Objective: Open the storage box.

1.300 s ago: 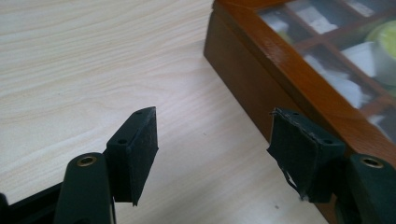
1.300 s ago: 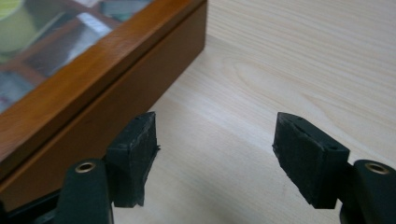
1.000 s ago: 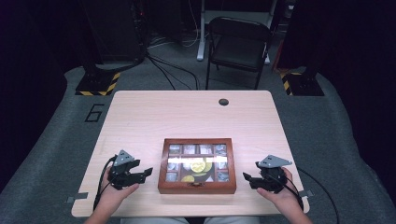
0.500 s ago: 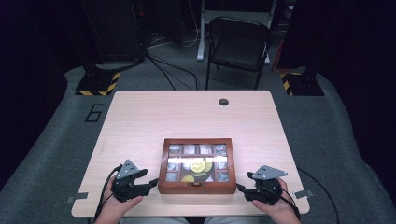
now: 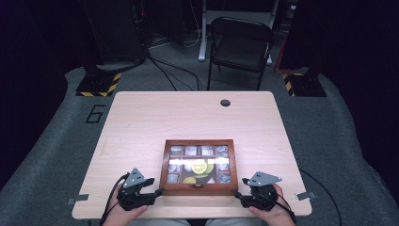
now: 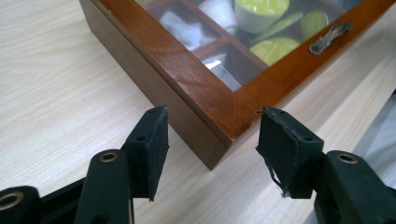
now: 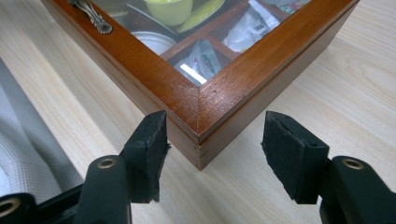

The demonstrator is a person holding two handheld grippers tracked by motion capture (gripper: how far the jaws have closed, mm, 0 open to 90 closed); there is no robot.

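One brown wooden glass-lidded box (image 5: pixel 199 188) sits at the light wooden table's (image 5: pixel 155 122) six-o'clock edge. Two grippers flank it: left gripper (image 5: pixel 156 192) at eight, right gripper (image 5: pixel 240 194) at four, jaws just closing, each straddling a near corner without touching. One black chair (image 5: pixel 240 47) stands at twelve.

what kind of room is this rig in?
Probably a lab or recording studio, not a home: a lone light-wood table on grey carpet, hazard-striped stand bases, loose floor cables, a folding chair and dark surroundings.
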